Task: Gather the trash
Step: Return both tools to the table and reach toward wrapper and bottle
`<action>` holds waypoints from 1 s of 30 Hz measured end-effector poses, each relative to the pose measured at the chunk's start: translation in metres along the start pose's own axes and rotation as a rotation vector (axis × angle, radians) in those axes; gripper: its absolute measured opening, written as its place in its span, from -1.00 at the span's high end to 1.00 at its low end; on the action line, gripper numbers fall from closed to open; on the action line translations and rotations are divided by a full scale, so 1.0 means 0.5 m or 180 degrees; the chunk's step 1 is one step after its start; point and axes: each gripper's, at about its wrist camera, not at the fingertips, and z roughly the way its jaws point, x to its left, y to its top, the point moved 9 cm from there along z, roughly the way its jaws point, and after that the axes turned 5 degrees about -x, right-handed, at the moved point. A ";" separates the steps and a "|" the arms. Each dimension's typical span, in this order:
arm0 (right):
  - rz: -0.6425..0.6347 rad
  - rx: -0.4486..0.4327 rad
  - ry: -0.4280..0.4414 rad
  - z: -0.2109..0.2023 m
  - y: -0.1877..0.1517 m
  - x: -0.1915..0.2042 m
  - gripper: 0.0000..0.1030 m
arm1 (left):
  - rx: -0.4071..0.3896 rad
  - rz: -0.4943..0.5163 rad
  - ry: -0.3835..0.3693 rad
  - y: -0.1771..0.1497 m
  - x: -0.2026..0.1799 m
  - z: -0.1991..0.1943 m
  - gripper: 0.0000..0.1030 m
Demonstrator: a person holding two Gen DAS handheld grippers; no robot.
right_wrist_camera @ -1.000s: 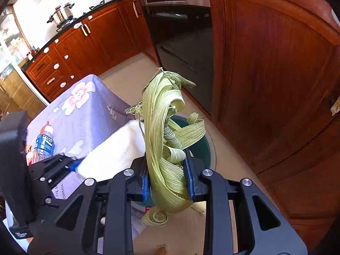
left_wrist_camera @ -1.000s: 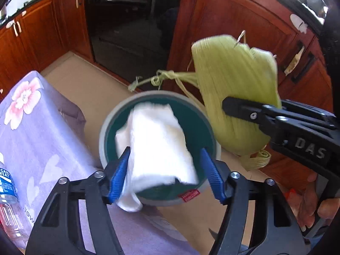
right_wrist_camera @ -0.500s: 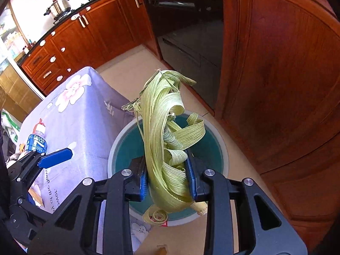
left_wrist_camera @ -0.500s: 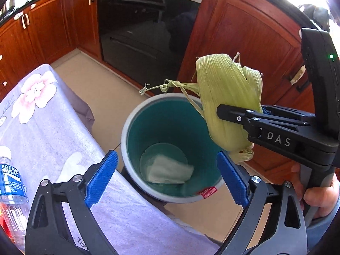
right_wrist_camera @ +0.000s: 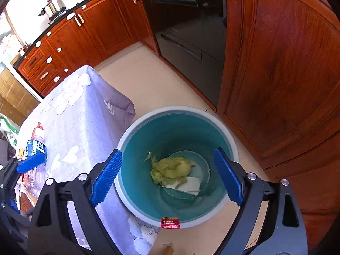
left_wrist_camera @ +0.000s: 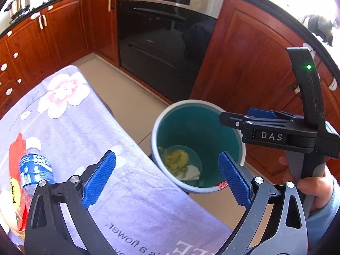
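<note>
Plainly, in the left wrist view the left gripper [left_wrist_camera: 166, 179] stands with its two blue pads wide apart, having just opened further, and nothing lies between them. Beyond and slightly right of them sits one teal bin [left_wrist_camera: 196, 104] on the floor against the table's edge; at its bottom lie one green husk bundle [left_wrist_camera: 176, 158] and one white tissue [left_wrist_camera: 192, 171], the tissue partly under the husk. A red tag [left_wrist_camera: 223, 184] hangs on the bin's near rim, too small to read here. The right gripper [left_wrist_camera: 250, 118] reaches over the bin's right rim, side-on, its body marked "DAS"; a hand [left_wrist_camera: 312, 188] grips its handle. On the purple flowered tablecloth [left_wrist_camera: 85, 127] lies one water bottle [left_wrist_camera: 35, 170] with a blue label, lettering blurred, beside a red wrapper [left_wrist_camera: 16, 150]. Upside-down print on the cloth reads "is a flower."

From the right wrist view, the right gripper [right_wrist_camera: 167, 177] has just sprung open, pads far apart on either side of the bin [right_wrist_camera: 176, 109], holding nothing. Directly between and below them, the husk bundle [right_wrist_camera: 172, 167] rests on the tissue [right_wrist_camera: 189, 186] on the bin floor. The red tag [right_wrist_camera: 170, 223] reads "FASHION" above Chinese characters. The bottle [right_wrist_camera: 36, 146] shows "POCARI SWEAT". One blue pad of the left gripper [right_wrist_camera: 31, 162] shows at the left edge.
</note>
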 end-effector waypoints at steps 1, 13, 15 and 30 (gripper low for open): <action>-0.0014 -0.0010 -0.0004 -0.004 -0.001 0.007 -0.64 | -0.0023 -0.0020 0.0018 -0.002 0.007 -0.012 -0.90; -0.0376 -0.0081 0.0310 -0.063 -0.016 0.190 -0.70 | -0.0130 -0.0299 0.0388 -0.037 0.162 -0.147 -0.92; -0.0473 -0.0092 0.0377 -0.070 -0.019 0.233 -0.71 | -0.0148 -0.0381 0.0498 -0.051 0.208 -0.179 -0.92; -0.1039 0.0187 0.0737 -0.024 -0.075 0.538 -0.71 | -0.0011 -0.0728 0.1044 -0.177 0.507 -0.255 -0.91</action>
